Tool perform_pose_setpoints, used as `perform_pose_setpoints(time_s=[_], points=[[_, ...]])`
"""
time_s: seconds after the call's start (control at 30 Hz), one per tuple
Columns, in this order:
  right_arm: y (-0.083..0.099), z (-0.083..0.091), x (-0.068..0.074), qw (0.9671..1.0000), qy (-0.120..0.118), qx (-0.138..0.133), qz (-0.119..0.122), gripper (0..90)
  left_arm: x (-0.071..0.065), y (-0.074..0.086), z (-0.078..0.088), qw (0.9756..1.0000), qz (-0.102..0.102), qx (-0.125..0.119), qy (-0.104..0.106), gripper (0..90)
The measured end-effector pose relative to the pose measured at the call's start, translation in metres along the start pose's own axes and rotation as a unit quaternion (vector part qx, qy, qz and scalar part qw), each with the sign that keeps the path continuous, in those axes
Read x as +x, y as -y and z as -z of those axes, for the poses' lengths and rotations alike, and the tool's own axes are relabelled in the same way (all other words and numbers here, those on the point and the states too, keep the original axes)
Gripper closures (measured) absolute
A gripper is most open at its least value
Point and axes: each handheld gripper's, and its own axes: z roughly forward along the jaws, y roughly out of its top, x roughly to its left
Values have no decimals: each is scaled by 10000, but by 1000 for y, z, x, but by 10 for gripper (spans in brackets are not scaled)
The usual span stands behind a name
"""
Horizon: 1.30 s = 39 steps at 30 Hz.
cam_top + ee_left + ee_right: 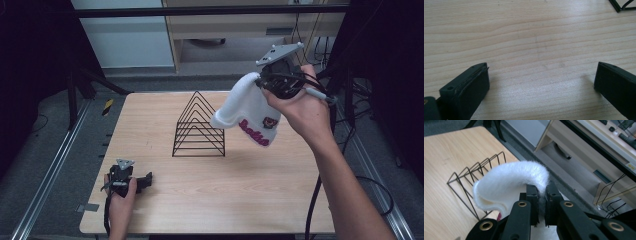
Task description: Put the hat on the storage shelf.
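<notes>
Right gripper pinches my white fleece hat by its edge above the wire rack, so I reckon the dangling fabric could snag a wire.

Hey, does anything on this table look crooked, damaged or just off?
Nothing stands out. The black wire rack stands upright and square on the wooden table. The white fuzzy sock hangs in the air, pinched at one edge by the right tool. The left tool rests open on the table.
</notes>
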Motion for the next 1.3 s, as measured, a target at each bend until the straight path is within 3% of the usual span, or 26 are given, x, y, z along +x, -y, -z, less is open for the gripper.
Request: perform_pose_setpoints(time_s=[0.37, 0.7, 1.3], points=[[-31, 0, 5, 9998, -71, -199, 47, 844, 0, 0, 0, 10000, -1, 9, 1, 0], [-65, -10, 15, 9988, -299, -382, 71, 843, 0, 0, 0, 10000, 10, -9, -8, 0], [-93, -32, 39, 9965, -644, -486, 202, 842, 0, 0, 0, 10000, -15, 10, -5, 0]])
